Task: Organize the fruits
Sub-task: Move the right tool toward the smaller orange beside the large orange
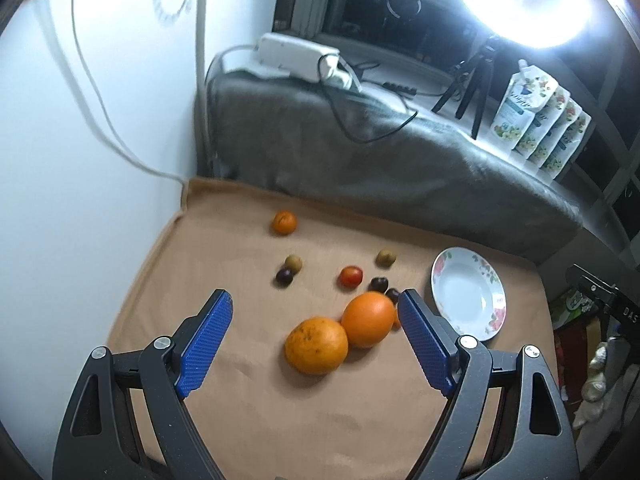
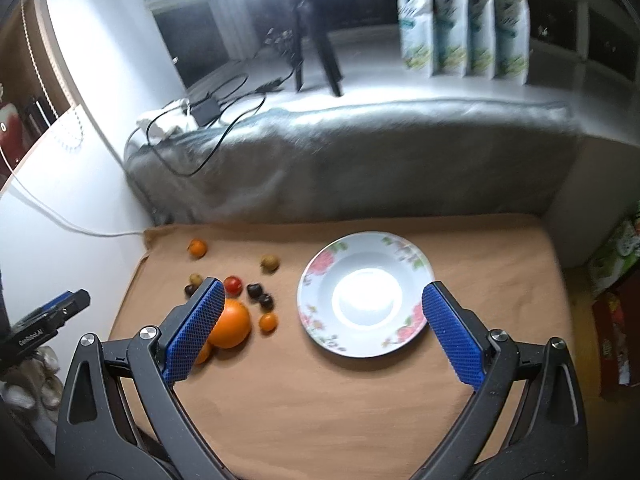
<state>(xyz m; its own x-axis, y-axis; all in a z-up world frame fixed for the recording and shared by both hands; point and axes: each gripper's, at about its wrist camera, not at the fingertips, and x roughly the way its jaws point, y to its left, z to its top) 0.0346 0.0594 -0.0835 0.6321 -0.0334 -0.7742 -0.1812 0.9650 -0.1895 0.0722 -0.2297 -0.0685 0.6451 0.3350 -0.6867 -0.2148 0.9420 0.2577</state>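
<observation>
Tan cloth (image 2: 340,412), soft and faintly wrinkled, covers the whole work surface, with a rolled hem along its left and far edges. Behind the far edge runs a bulky grey plush cushion (image 2: 360,152) with black cables trailing over it, and beyond that stand four printed refill pouches (image 2: 464,20) and a black tripod (image 2: 316,40) under a glaring ring light.

Toward the right side of the cloth sits a round, glossy white ceramic plate (image 2: 320,268) with pink flower prints on its rim; nothing lies in it.

Left of the plate the fruits are scattered. Two big oranges touch each other near the middle: a smooth bright one (image 1: 368,319) and a duller, speckled one (image 1: 316,345) nearer the front edge. A small mandarin (image 1: 284,222) lies alone toward the far left corner. Between them sit a red tomato (image 1: 351,276), two yellow-green round fruits (image 1: 386,258) (image 1: 293,263), three dark glossy plums (image 1: 378,284) (image 1: 392,295) (image 1: 284,277), and a tiny orange kumquat (image 2: 268,321) just beside the smooth orange.

The left gripper (image 1: 316,308), black arms with blue cross-hatched rubber pads (image 1: 206,344), hovers spread wide above the two oranges, grasping nothing. The right gripper (image 2: 320,300), of the same make, is likewise spread wide and empty, framing the plate from above.
</observation>
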